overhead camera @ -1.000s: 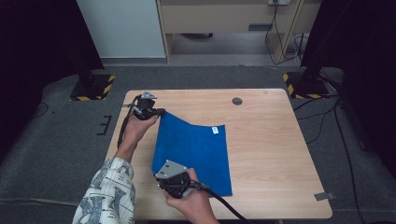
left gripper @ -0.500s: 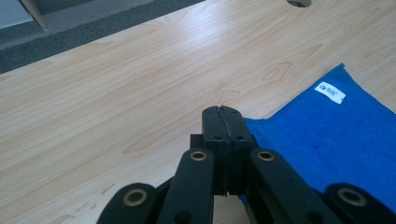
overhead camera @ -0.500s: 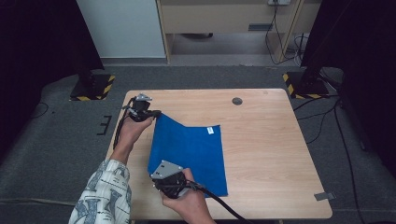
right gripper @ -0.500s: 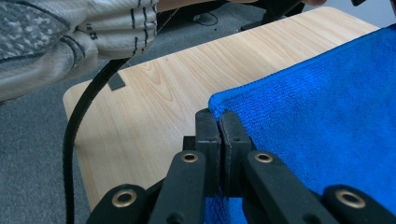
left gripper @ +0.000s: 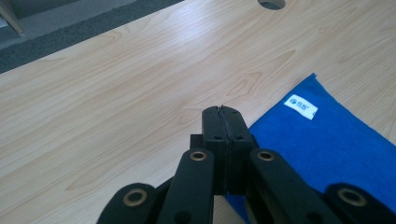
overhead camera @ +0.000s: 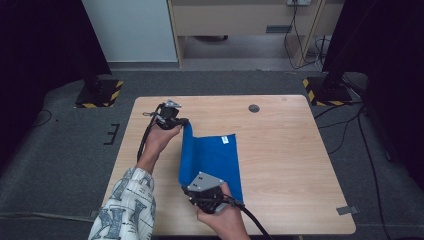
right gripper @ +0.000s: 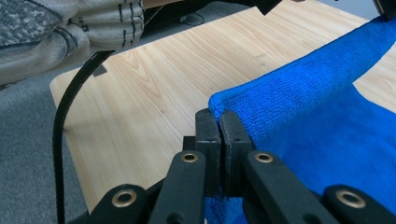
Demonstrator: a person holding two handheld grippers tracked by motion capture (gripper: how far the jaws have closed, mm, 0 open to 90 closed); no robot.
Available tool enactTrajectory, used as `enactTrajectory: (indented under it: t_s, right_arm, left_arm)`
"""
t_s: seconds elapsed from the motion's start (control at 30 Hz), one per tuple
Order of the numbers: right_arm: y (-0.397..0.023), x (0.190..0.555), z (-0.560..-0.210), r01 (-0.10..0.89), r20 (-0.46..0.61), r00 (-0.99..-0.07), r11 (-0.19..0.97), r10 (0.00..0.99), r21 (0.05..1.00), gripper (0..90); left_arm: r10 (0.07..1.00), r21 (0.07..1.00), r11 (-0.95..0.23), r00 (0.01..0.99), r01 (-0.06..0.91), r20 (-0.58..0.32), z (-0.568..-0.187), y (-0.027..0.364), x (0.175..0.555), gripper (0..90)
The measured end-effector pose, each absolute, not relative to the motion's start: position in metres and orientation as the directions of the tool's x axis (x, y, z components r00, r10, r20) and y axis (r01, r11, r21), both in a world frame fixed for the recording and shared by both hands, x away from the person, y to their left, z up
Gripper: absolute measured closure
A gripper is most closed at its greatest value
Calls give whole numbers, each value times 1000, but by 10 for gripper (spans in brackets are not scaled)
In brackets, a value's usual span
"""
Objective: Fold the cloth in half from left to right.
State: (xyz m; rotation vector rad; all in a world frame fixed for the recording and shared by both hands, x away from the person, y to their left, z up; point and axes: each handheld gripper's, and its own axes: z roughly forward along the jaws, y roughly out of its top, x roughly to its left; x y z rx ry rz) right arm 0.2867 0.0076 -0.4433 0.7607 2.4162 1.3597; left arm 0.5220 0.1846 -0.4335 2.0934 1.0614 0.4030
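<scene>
The left gripper (overhead camera: 184,121) and the right gripper (overhead camera: 192,184) each have their jaws closed on a corner of the blue towel (overhead camera: 215,160), one far, one near. Its left edge is lifted off the table (overhead camera: 290,165) between them; the rest lies flat, white label (overhead camera: 225,140) up. The fold looks barely begun: the lifted edge has yet to cross to the right side.

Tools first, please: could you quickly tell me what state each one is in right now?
Left tool: shut on the blue towel.
Right tool: shut on the blue towel.
</scene>
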Motion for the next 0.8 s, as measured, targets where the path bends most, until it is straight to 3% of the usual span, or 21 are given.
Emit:
enactTrajectory:
  t_s: [0.8]
  right_arm:
    - [-51,280,-463,365,65,-788,378,613,851,880]
  left_arm:
    - [745,717,-450,666,533,-27,-444,104,526,896]
